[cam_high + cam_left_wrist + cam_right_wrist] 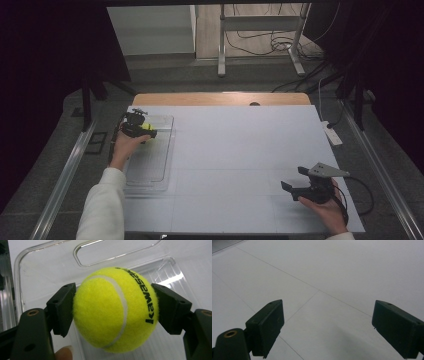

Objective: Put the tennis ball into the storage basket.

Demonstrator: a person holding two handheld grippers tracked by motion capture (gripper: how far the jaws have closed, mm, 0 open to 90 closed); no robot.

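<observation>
A yellow tennis ball [115, 310] with black lettering sits squeezed between both jaws of my left gripper [113, 308]. In the high view the ball [147, 127] and left gripper [141, 128] hang over the far end of a clear plastic tray [150, 165] at the table's left. My right gripper [295, 181] rests low at the front right of the white table [240, 145], jaws spread wide. In the right gripper view that gripper [328, 327] has nothing but the white surface between its fingers [265, 322].
The clear tray [45, 270] lies under the ball, with a handle slot at its far end. A white power strip [332, 133] lies off the table's right edge. Dark curtains, metal rails and a stand with cables lie beyond the table.
</observation>
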